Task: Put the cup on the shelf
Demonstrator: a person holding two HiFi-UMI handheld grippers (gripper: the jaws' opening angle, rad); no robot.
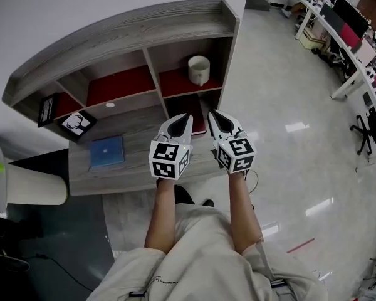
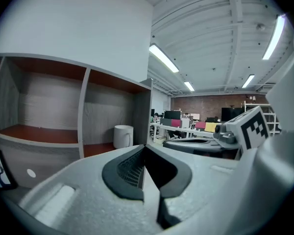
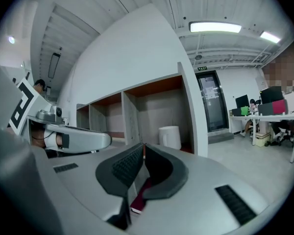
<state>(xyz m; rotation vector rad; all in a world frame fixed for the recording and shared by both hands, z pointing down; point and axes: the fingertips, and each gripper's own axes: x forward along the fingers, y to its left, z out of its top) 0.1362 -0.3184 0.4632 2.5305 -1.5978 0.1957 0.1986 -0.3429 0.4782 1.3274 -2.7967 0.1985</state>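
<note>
Where the cup stands: white cup [image 1: 198, 69], upright on the red board of the right-hand upper compartment of the shelf [image 1: 131, 33], at 12 o'clock from the two grippers and well apart from both.
Left gripper: left gripper [image 1: 184, 119] clenched, jaws pressed together on nothing, held over the desk [image 1: 138, 171].
Right gripper: right gripper [image 1: 214, 118] clenched and empty too, just beside the left one.
Under the tips: dark red book [image 3: 138, 199] lies on the desk below the right jaws, not gripped.
Toward 9 o'clock: flat blue item [image 1: 106, 151] on the desk; at 10 o'clock a framed deer picture [image 1: 76, 123] beside a second black frame [image 1: 47, 110].
Around the cup: the compartment faces the grippers with its front open; an upright divider [image 1: 151, 74] stands at the cup's 9 o'clock and the shelf's side wall at its 3 o'clock.
Writing: black-and-white square markers on each gripper's cube; the print on the person's garment is too small to read.
Head view alone: office desks [image 1: 344, 36] with monitors run off at 2 o'clock.
Right gripper view alone: glass door [image 3: 208, 102] under a small green sign, at 3 o'clock of the shelf.
Left gripper view alone: ceiling strip lights [image 2: 161, 58] and a far brick wall.
</note>
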